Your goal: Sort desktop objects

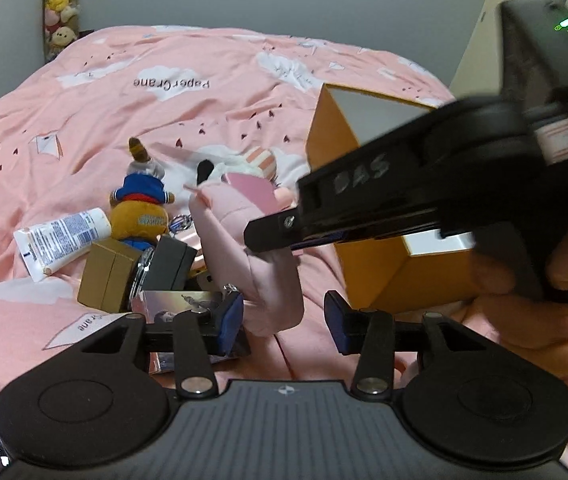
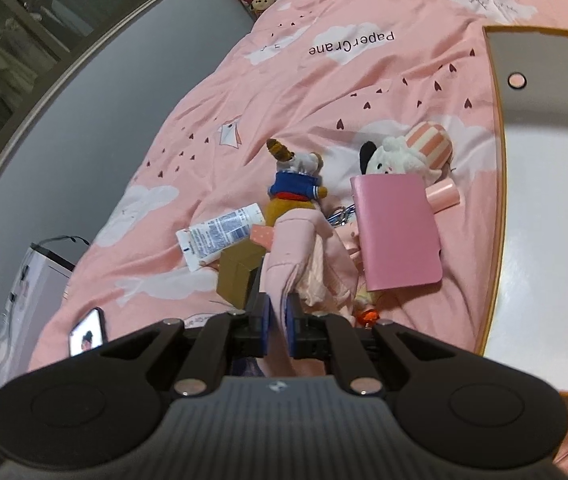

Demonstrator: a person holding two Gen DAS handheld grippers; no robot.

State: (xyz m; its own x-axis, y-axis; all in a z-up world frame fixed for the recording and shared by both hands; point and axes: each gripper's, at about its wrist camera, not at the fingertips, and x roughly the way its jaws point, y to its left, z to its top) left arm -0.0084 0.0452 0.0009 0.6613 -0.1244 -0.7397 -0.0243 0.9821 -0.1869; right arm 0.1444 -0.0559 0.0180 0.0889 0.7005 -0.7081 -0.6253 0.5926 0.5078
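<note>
The right gripper (image 2: pixel 278 320) is clamped on a pink fabric pouch (image 2: pixel 304 248), lifted just above the clutter on the pink bedsheet (image 2: pixel 324 92). The left gripper (image 1: pixel 283 320) stands apart, its pads beside the pouch's lower end and seemingly not pressing it. Left of the pouch lie a gold box (image 2: pixel 240 274), a white tube (image 2: pixel 220 240) and a bear plush (image 2: pixel 294 188); right of it, a pink notebook (image 2: pixel 396 232), then an orange-walled box (image 1: pixel 328 136).
</note>
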